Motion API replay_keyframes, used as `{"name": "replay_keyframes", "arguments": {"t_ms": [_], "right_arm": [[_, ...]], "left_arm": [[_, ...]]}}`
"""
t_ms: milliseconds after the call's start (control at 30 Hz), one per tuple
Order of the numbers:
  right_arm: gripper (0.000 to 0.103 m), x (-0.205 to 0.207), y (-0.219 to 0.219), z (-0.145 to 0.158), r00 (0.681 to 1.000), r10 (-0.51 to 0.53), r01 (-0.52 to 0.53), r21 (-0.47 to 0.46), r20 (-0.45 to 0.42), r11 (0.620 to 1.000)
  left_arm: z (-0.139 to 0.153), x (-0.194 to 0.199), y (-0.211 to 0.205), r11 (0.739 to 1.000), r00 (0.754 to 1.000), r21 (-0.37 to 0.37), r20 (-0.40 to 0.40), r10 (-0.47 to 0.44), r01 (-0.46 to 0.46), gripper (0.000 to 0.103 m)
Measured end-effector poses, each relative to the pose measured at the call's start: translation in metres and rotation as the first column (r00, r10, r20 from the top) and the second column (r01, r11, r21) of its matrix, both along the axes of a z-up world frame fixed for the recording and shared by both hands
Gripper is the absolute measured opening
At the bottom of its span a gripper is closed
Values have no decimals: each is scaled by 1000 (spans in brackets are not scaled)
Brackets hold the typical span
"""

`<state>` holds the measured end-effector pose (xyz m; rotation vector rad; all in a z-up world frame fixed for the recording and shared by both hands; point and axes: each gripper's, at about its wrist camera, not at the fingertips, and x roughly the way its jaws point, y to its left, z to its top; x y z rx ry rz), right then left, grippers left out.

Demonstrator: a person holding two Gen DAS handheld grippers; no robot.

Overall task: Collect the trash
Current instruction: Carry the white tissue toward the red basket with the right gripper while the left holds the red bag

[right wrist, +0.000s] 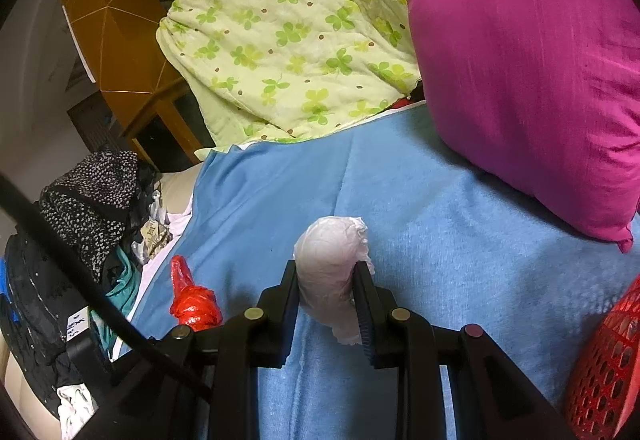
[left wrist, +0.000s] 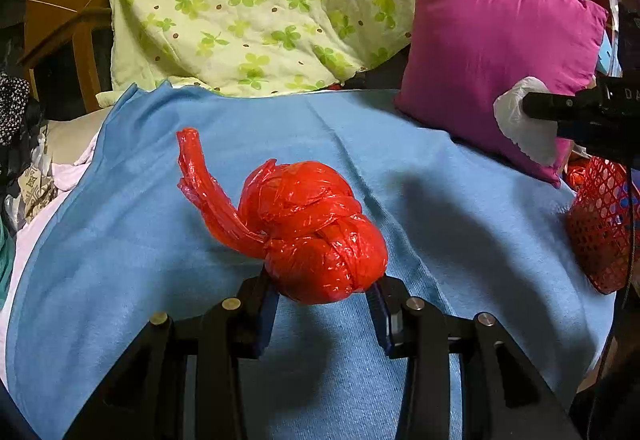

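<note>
Both grippers pinch trash, the left gripper [left wrist: 324, 292] a knotted red bag [left wrist: 308, 228], the right gripper [right wrist: 326, 304] a white wad [right wrist: 332, 272] whose slick plastic could slip before reaching the red basket [right wrist: 608, 368].

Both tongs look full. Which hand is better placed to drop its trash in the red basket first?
Right. The right tongs, shut on the white wad, have the red basket just to their right. The left tongs, holding the red knotted bag, sit farther from it across the blue sheet.
</note>
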<state>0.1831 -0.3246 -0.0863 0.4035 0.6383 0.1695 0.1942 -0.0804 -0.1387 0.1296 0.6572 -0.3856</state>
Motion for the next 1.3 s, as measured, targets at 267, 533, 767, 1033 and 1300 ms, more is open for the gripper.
{"name": "replay_keyframes", "arguments": {"t_ms": [267, 533, 767, 1033, 1300], "right_arm": [[28, -5, -6, 3, 1000, -9, 9, -11, 11, 1000], [28, -12, -20, 7, 999, -27, 27, -7, 28, 1000], [28, -22, -33, 10, 998, -45, 45, 2, 44, 999], [28, -33, -49, 13, 996, -72, 71, 11, 56, 997], [28, -41, -66, 12, 992, -112, 111, 24, 63, 994]], "left_arm": [[-2, -3, -4, 1000, 1000, 17, 0, -17, 17, 42], [-4, -7, -14, 999, 999, 30, 1, -44, 44, 42], [-3, -10, -17, 998, 998, 17, 0, -58, 58, 42], [0, -14, -19, 997, 997, 4, 1, -73, 73, 42], [6, -21, -17, 997, 997, -3, 10, -77, 77, 42]]}}
